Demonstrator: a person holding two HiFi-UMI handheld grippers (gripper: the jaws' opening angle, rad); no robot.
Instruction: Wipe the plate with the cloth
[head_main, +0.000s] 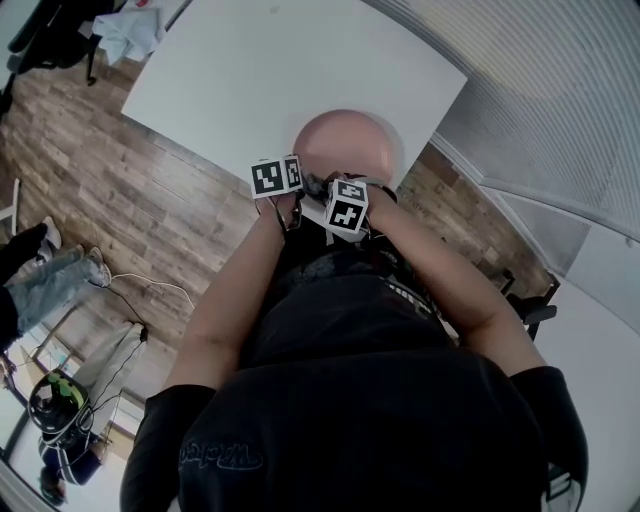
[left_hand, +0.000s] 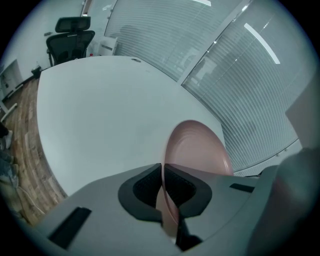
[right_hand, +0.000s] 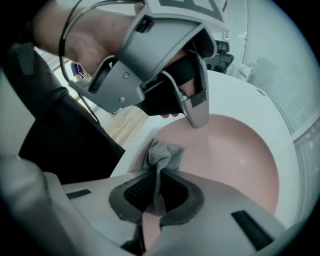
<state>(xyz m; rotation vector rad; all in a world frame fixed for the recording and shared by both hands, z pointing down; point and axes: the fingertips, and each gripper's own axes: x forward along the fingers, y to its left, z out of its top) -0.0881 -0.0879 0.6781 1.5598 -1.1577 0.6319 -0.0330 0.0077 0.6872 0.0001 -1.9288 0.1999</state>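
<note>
The pink plate (head_main: 350, 145) is being pinched by its rim in the left gripper (left_hand: 162, 172) at the near edge of the table (head_main: 280, 70): stiff, slick, probably breakable. The soft cloth (right_hand: 162, 155) is being clamped in the right gripper (right_hand: 159, 186), over the plate's near side.

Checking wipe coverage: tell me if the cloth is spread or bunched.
Bunched: the cloth is a crumpled wad pinched in the right tool, at the plate's edge.

The head view looks steeply down past the person's torso to the near edge of the surface (head_main: 250, 70). The 2 gripper views sit close behind their jaws. All 3 share the plate (head_main: 350, 138); the right one also catches the left gripper (right_hand: 197, 117).
</note>
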